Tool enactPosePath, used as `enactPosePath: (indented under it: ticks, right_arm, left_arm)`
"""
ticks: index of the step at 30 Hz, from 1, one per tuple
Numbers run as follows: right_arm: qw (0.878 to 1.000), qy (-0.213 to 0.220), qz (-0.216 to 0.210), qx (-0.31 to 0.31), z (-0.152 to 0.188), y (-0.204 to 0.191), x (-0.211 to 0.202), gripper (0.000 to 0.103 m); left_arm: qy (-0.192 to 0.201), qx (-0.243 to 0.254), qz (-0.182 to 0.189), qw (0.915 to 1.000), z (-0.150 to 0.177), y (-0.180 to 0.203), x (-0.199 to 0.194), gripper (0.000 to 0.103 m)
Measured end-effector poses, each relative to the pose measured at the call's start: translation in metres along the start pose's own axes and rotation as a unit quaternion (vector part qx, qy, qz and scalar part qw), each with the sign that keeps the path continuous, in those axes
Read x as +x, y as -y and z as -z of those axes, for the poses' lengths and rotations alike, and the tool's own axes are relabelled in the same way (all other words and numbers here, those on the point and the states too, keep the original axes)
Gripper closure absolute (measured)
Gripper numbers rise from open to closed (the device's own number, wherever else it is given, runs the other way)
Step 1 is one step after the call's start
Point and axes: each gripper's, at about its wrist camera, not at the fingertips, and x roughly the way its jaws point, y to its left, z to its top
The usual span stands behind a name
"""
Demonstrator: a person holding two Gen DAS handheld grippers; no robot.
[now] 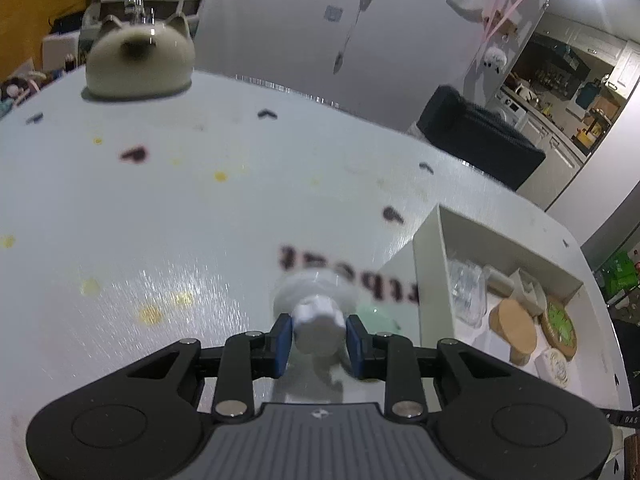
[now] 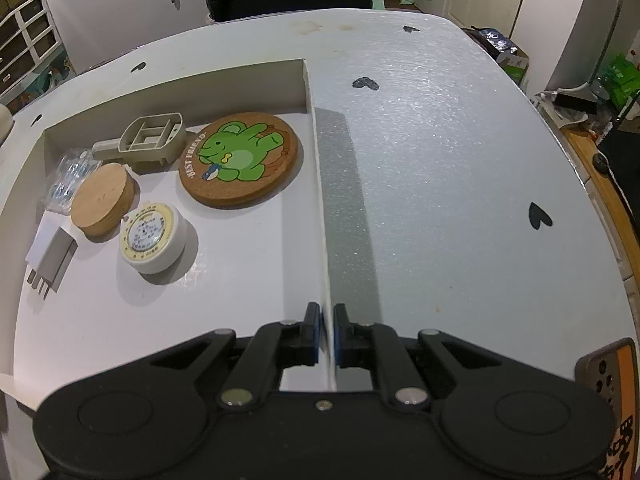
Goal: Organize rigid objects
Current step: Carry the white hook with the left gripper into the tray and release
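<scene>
In the left wrist view my left gripper (image 1: 319, 338) is shut on a small white plastic piece with a knob and a round flange (image 1: 316, 312), blurred, just above the white table (image 1: 180, 208). The shallow white tray (image 1: 430, 248) lies to its right. In the right wrist view my right gripper (image 2: 326, 330) is shut on the tray's right wall (image 2: 322, 216). Inside the tray sit a round cork coaster with a green animal print (image 2: 239, 159), a plain wooden disc (image 2: 102, 200), a round white tin (image 2: 154, 238), a beige plastic frame piece (image 2: 148, 142), a white plug adapter (image 2: 50, 258) and a clear bag (image 2: 68, 178).
A cream cat-shaped ceramic pot (image 1: 140, 60) stands at the table's far left. A dark chair (image 1: 476, 136) is beyond the far edge. The tablecloth carries small dark heart prints (image 2: 539, 216) and yellow stains. Clutter and a kitchen lie to the right of the table.
</scene>
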Motion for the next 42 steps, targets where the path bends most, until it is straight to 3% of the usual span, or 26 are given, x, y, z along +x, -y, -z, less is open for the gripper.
enactPosePath:
  ticks: [11, 20, 27, 32, 42]
  right_arm:
    - [1.000, -0.003, -0.016, -0.024, -0.002, 0.002, 0.001, 0.096]
    - [0.999, -0.004, -0.031, -0.039, -0.003, 0.006, 0.002, 0.097]
    - [0.997, -0.008, -0.040, -0.058, -0.005, 0.006, 0.003, 0.097]
    - [0.996, -0.009, -0.045, -0.074, -0.004, 0.006, 0.003, 0.097]
    - [0.993, -0.009, -0.051, -0.103, -0.005, 0.005, 0.003, 0.096]
  left_arm:
    - [0.019, 0.009, -0.009, 0.9997, 0.000, 0.023, -0.020, 0.073]
    - [0.040, 0.052, 0.050, 0.9966, -0.007, 0.081, -0.040, 0.073]
    - [0.002, 0.093, 0.102, 0.9905, 0.007, 0.137, -0.019, 0.073]
    - [-0.028, 0.118, 0.119, 0.9855, 0.019, 0.171, 0.004, 0.073]
    - [-0.067, 0.157, 0.096, 0.9807, 0.041, 0.207, 0.041, 0.073]
